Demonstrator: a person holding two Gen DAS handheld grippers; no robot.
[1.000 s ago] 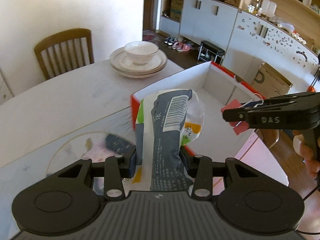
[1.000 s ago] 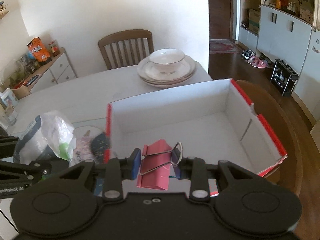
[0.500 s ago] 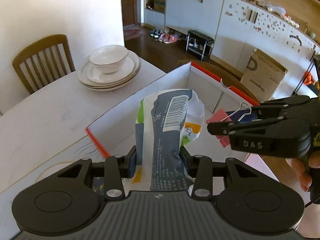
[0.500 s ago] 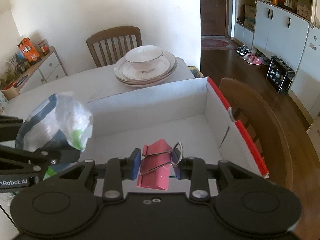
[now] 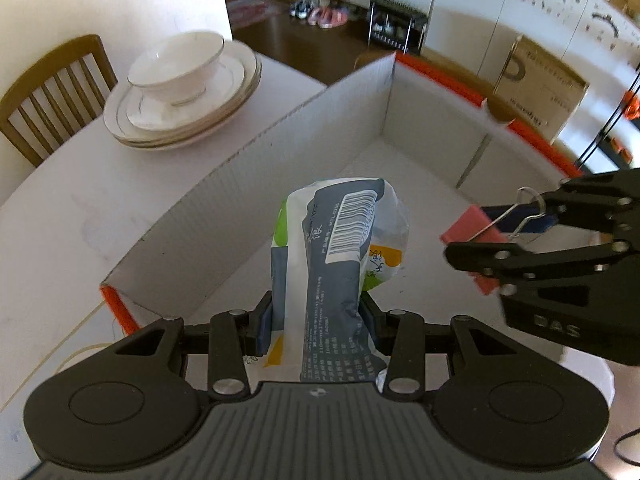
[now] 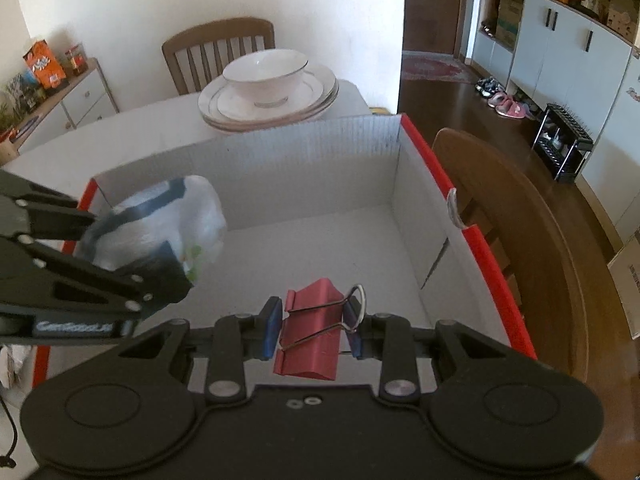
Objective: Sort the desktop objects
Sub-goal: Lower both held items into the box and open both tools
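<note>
Over the box: both tongs are hanging above the open white box [image 6: 312,216] with the red rim, which is sitting on the worktop [image 5: 80,200].
Left tongs [image 5: 316,312]: they are clamping a soft packet [image 5: 340,248] by its lower half, the barcode end sticking up and forward over the box floor.
Right tongs [image 6: 310,326]: they are pinching a red clip [image 6: 310,336] across its body, wire handles folded back, also above the box floor.
Packet handling: it is looking light and squashy, crinkly film bulging above the pads, so I judge a mid-body squeeze is holding it best; the loose top would slip or tear.
Clip handling: small, stiff and light, with smooth painted sides that could slide, so gripping the flat faces squarely seems wise.
Next, by my reading: both items are waiting to be dropped in; the fall looks short and neither seems fragile.
Nearby: a bowl [image 6: 264,76] on stacked plates [image 6: 320,92] is standing just beyond the box's far wall, apart from both tongs.
</note>
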